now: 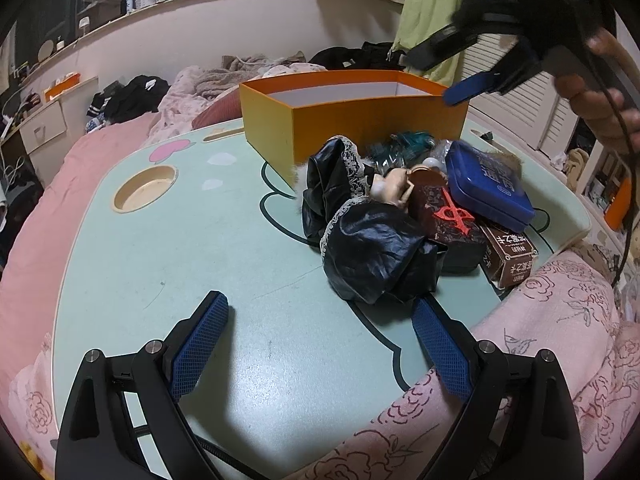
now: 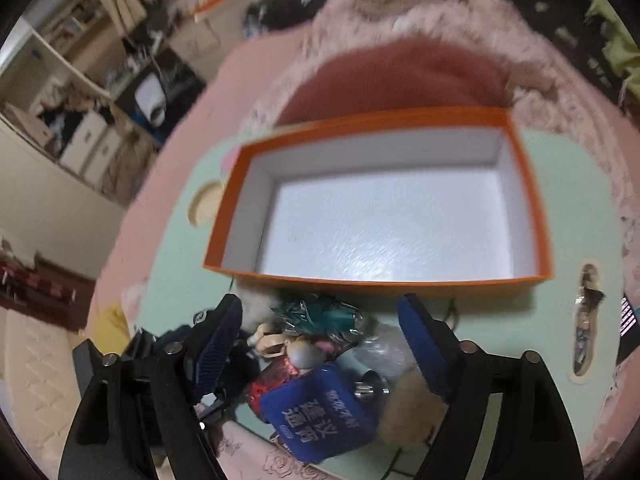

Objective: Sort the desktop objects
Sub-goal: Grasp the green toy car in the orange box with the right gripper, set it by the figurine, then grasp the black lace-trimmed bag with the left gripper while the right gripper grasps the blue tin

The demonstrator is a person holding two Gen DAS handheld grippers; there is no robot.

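Tongs: L (image 1: 320,316) + R (image 2: 320,316) both apart; 1 orange box (image 2: 376,278), 1 blue tin (image 1: 486,178).

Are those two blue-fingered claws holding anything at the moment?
No, nothing is held. The left gripper is open above the bare table, and the right gripper is open above the clutter by the orange box.

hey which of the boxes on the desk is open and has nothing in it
The big orange box at the back of the table; its white inside is bare. The blue tin and the brown carton in the pile are both closed.
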